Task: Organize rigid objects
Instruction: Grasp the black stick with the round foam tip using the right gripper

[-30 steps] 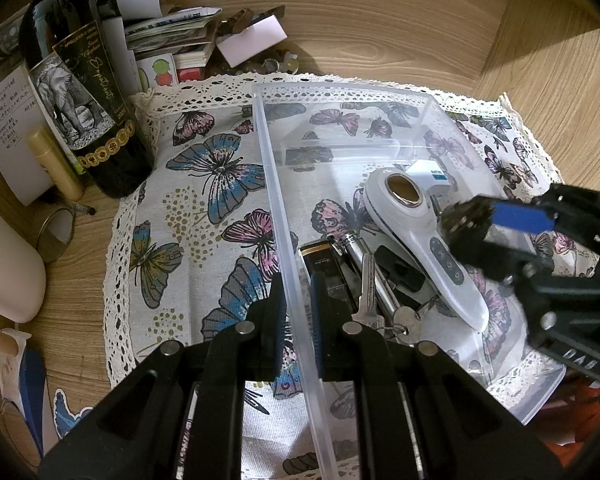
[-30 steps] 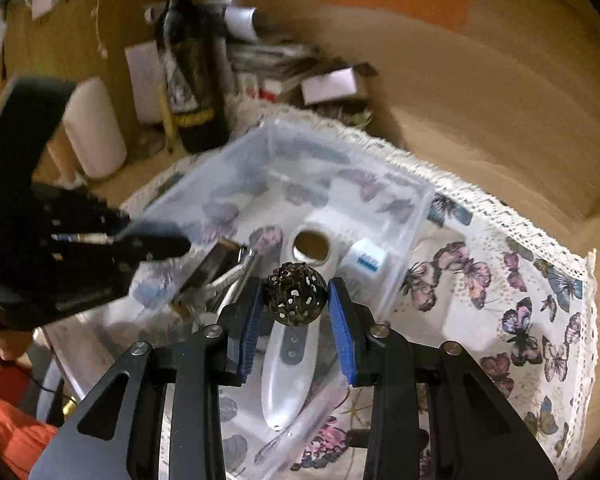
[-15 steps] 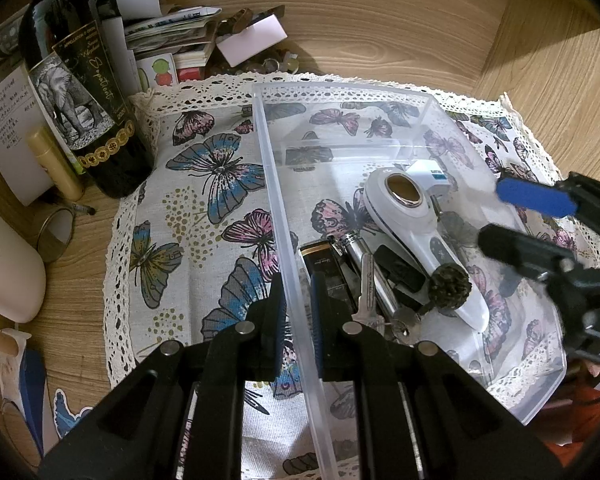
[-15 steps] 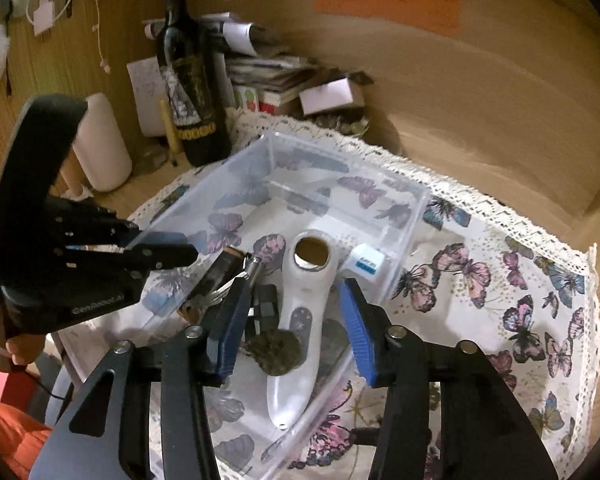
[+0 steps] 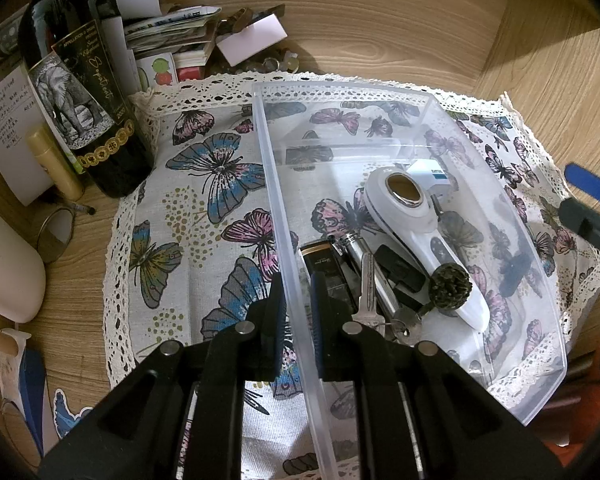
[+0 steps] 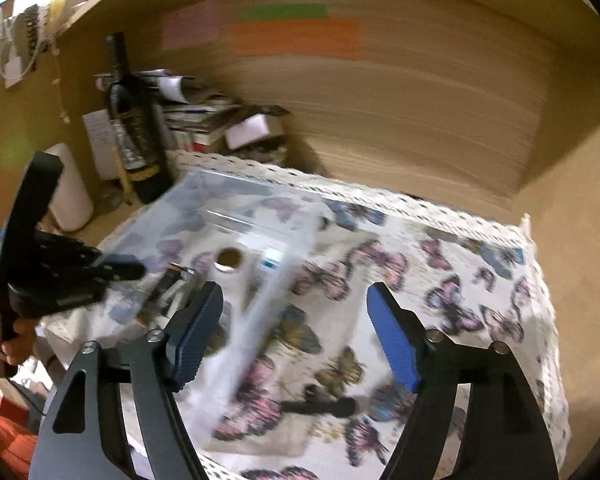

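Two views cover one butterfly cloth (image 5: 204,184) on a wooden desk (image 5: 380,20), and only the left wrist view is sharp; the right wrist view is smeared, so the contents of the clear bin (image 5: 496,208) blur together there. The bin's near corner is cut off behind the left gripper (image 5: 298,300), whose jaws are clamped on the bin's left wall. A dark wine bottle (image 5: 80,92) stands just off the cloth's far left corner, its neck visible only in the right wrist view. Inside the bin, the left wrist view shows a white handheld device (image 5: 416,220), with keys (image 5: 370,296) near the clamped wall and a small dark spiky ball (image 5: 450,286) resting against the device's handle. The right gripper (image 6: 294,336) has just been opening; its jaws stand wide with nothing between the pads, over bare cloth right of the bin.
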The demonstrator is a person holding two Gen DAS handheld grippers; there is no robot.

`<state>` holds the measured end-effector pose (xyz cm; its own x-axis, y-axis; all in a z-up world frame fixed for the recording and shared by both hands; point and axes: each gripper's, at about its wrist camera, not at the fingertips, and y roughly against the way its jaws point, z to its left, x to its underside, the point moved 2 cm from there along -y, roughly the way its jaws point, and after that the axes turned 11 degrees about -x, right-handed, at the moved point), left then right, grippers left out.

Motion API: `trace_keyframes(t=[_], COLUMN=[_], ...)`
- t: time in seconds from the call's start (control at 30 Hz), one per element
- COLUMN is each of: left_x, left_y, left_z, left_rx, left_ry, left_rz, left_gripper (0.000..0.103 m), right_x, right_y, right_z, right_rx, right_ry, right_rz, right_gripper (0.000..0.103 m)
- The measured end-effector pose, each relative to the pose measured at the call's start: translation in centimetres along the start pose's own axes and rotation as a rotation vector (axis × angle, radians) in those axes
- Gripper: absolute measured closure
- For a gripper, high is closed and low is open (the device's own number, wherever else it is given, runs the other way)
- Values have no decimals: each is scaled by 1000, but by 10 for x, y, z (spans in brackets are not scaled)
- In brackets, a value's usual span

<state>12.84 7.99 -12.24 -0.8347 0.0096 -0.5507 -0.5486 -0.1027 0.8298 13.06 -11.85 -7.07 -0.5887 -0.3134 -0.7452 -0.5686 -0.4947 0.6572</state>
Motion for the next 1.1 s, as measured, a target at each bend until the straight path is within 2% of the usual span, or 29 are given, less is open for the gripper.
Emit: trace_keyframes(t=[0.2, 0.33, 0.57, 0.67, 0.9, 1.1], left_x=[0, 0, 1, 0, 1, 1], left_y=[0, 0, -1, -1, -1, -1], left_z=[0, 0, 0, -1, 0, 0], left_rx=[1, 1, 2, 1, 1, 2], left_ry=[1, 0, -1, 0, -1, -1], left_rz=[0, 0, -1, -1, 0, 0], left_gripper=[92, 92, 92, 92, 92, 92], right_x=[30, 53, 73, 74, 64, 38], right_y=[-14, -31, -47, -45, -36, -18], right_z=[-17, -24, -32, -29, -30, -27], right_rx=[27, -4, -24, 4, 23, 40], right_ry=[-50, -109, -172, -135, -124, -97], right_rz=[96, 173, 224, 223, 187, 105], right_gripper=[29, 27, 29, 45, 45, 45])
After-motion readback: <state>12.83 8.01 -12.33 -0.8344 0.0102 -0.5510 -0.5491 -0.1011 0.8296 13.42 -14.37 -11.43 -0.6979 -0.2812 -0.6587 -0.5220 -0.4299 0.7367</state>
